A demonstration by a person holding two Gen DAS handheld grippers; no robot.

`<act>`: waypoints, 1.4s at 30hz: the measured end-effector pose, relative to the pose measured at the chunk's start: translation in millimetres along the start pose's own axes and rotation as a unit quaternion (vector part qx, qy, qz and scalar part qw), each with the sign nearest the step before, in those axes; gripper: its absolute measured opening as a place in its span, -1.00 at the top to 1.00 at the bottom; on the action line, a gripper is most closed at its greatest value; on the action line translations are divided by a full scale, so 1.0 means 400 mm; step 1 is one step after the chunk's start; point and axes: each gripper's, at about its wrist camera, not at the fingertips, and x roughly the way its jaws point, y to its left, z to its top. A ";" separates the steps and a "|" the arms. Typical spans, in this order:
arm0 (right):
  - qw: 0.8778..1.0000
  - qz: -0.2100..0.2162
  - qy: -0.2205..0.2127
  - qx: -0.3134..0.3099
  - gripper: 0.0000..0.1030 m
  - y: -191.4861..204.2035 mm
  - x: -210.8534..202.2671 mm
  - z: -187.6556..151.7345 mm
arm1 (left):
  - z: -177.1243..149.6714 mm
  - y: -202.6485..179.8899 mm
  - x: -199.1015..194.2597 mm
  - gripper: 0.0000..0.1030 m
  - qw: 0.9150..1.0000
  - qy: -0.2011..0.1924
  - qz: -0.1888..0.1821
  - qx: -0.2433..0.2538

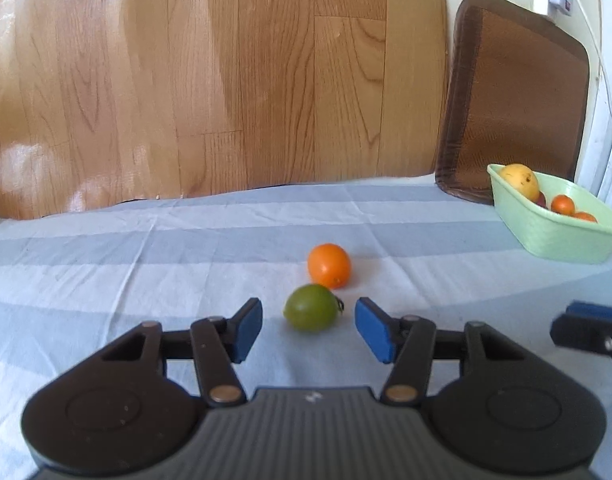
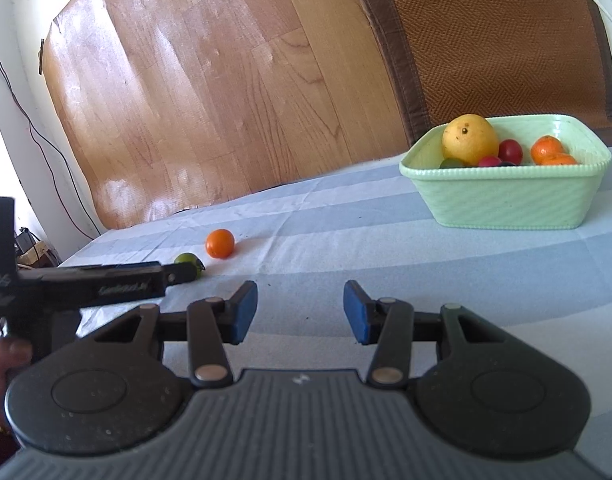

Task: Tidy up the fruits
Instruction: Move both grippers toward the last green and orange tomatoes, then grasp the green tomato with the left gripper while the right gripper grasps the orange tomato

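Note:
A green lime lies on the striped cloth, just ahead of my open left gripper and roughly between its blue fingertips. An orange lies right behind the lime. In the right wrist view the lime is partly hidden by the left gripper's finger, and the orange lies beside it. My right gripper is open and empty over the cloth. A pale green basket at the right holds a yellow mango, small oranges and red fruits.
The basket stands at the table's far right in the left wrist view. A brown woven mat leans behind it. A wood-pattern sheet covers the wall behind the table. The right gripper's finger shows at the right edge.

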 end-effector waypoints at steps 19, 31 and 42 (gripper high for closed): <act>0.991 0.072 0.068 -0.089 0.02 0.153 0.260 0.086 | -0.111 0.000 -0.143 0.39 0.999 -0.012 -0.032 0.005; 0.984 0.039 0.098 -0.147 0.39 0.181 0.336 0.088 | -0.106 0.007 -0.143 0.39 0.999 -0.015 -0.045 0.004; 0.989 0.001 0.067 -0.134 0.39 0.063 0.060 0.003 | -0.109 -0.003 -0.138 0.39 0.999 -0.006 -0.045 0.019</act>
